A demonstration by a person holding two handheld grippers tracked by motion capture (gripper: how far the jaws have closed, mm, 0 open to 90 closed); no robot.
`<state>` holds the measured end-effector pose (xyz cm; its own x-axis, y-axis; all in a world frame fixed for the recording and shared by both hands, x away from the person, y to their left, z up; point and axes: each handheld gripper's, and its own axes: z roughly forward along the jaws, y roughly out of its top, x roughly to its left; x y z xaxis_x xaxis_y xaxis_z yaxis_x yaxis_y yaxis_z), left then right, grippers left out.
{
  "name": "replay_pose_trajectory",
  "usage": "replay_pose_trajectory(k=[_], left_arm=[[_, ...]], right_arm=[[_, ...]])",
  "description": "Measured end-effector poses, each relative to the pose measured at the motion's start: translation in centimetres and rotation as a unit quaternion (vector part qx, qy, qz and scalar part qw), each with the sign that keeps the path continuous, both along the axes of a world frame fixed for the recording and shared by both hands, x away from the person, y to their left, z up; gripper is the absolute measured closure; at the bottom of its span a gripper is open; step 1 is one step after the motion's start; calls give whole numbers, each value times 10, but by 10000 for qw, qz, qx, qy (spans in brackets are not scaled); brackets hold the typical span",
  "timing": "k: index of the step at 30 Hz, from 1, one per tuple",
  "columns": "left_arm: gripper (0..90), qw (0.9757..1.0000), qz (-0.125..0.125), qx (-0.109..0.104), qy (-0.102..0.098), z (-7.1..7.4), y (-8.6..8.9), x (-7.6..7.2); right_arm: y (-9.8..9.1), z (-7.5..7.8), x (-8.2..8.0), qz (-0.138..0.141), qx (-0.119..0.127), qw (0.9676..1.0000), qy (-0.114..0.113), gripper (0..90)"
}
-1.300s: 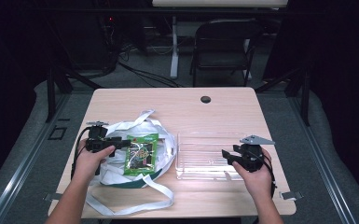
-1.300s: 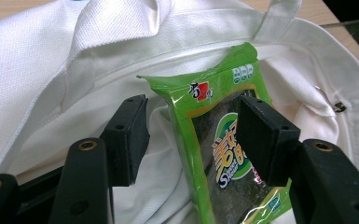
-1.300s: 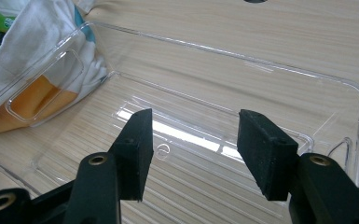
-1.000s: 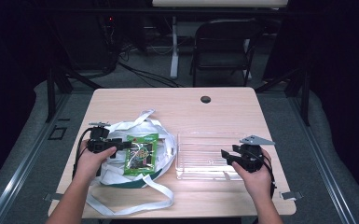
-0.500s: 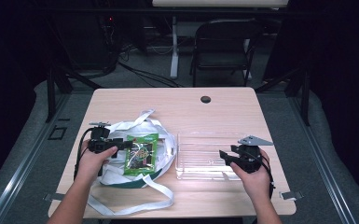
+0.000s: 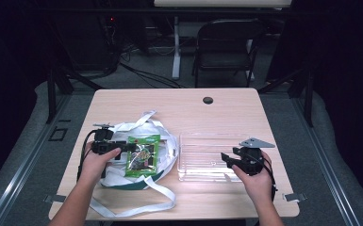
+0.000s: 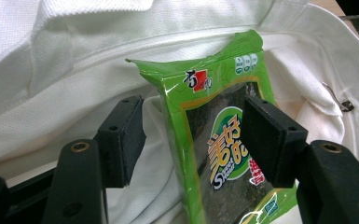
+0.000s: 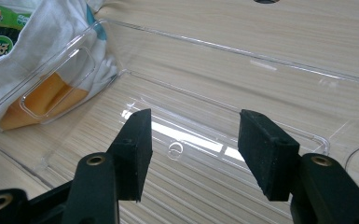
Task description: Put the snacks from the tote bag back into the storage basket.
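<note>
seaweed packet on the tote, both tools open

the green seaweed snack packet (image 6: 142, 155) lies on the white tote bag (image 6: 165, 141), left of the empty clear plastic bin (image 6: 202, 157). the left gripper (image 7: 191, 140) stands wide open astride the packet's near edge, holding nothing. the right gripper (image 8: 193, 149) hangs open over the bin, empty. the packet looks light, thin, crinkly and slick; its brittle contents likely crush, so a pinch on the sealed edge seems safest.
</note>
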<state>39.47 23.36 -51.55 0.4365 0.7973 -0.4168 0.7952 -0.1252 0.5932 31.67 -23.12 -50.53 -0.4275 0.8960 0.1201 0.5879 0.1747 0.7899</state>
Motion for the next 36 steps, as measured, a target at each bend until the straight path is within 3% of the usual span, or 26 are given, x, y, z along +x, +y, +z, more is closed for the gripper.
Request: replay_pose_trajectory(k=[19,36], left_arm=[[409,9996,-118,-62,266,-9,-10,7],[378,9983,-374,-15,451,-16,-19,12]], right_arm=[[-4,0,-7,-65,-12,10000,-36,446],[-8,2,-11,-126,-2,9998,-122,447]])
